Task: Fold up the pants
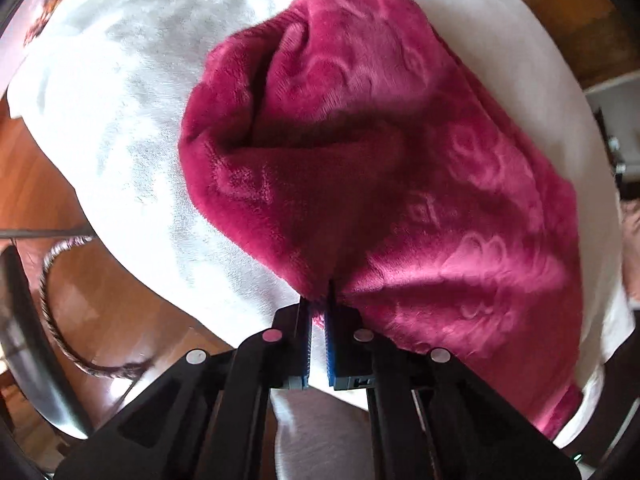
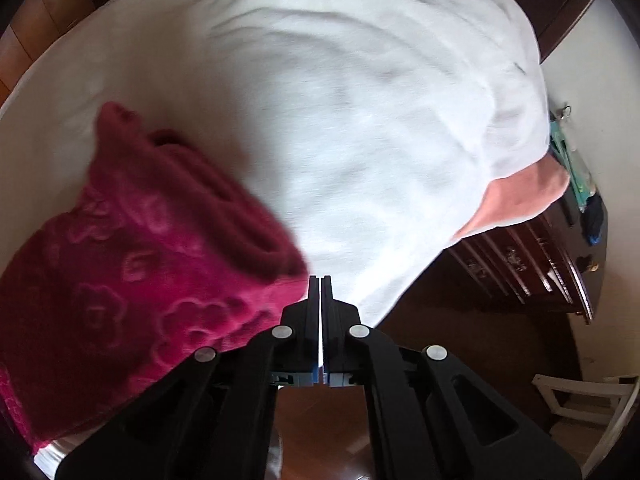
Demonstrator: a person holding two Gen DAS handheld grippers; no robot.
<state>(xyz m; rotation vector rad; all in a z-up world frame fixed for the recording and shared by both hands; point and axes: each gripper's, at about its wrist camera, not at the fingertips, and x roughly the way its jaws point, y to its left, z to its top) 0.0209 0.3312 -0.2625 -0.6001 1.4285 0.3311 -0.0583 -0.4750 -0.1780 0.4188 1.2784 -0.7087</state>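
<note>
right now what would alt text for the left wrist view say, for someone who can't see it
The left gripper has its fingers shut on the near edge of crimson fleece pants embossed with flowers. The pants lie bunched on a white bed cover, with wooden floor beyond its edge.

A bed carries everything here. It is covered with a white blanket that looks soft and a bit wrinkled. The blanket hangs over the edge of the bed, above a brown wooden floor. A pair of dark pink fleece pants lies right on the white blanket. The pants are fuzzy, with flower shapes pressed into the cloth, and they are bunched up with deep folds. At one corner of the bed, a pink pillow peeks out from under the white blanket.
</note>
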